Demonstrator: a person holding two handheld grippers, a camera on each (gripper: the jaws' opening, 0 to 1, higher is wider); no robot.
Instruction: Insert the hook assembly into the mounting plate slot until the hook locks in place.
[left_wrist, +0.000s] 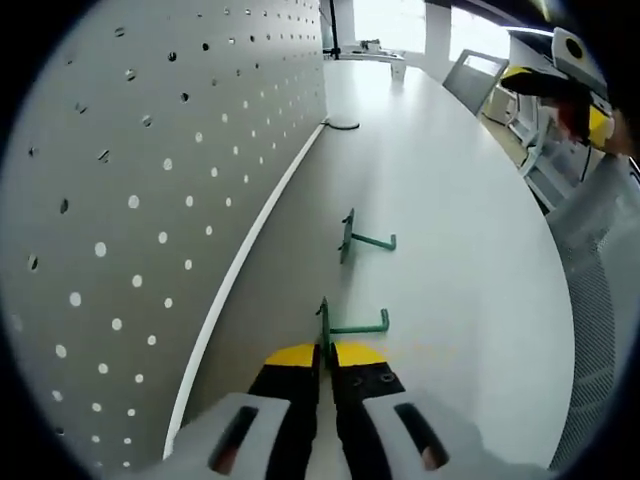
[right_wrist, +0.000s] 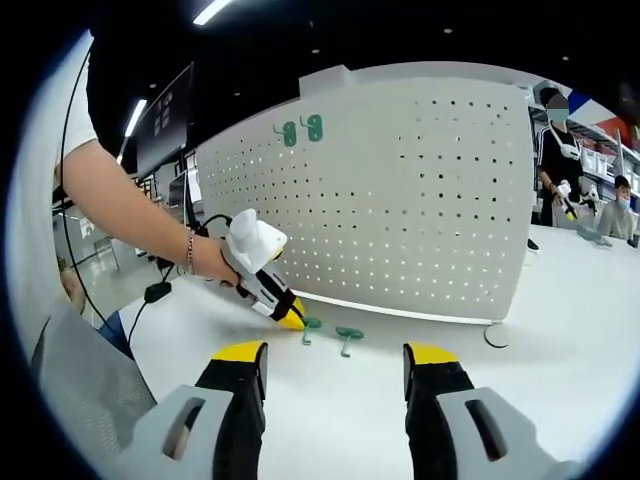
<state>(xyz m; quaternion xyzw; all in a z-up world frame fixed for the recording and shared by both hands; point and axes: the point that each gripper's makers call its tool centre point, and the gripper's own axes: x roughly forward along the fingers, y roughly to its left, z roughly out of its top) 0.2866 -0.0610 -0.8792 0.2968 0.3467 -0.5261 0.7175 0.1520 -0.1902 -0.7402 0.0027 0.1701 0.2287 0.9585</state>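
Two green hooks lie on the white table beside the upright white pegboard. In the left gripper view my left gripper is shut on the flat plate of the near green hook; its arm points right along the table. The second green hook lies farther on, untouched. In the right gripper view my right gripper stands open above the table with nothing between its fingers, well back from the hooks. There the left gripper touches the left hook, with the other hook beside it, in front of the pegboard.
Two more green hooks hang near the pegboard's top edge. A person's arm holds the left gripper. A black cable lies by the pegboard's far end. Chairs stand beyond the table. People stand at the right.
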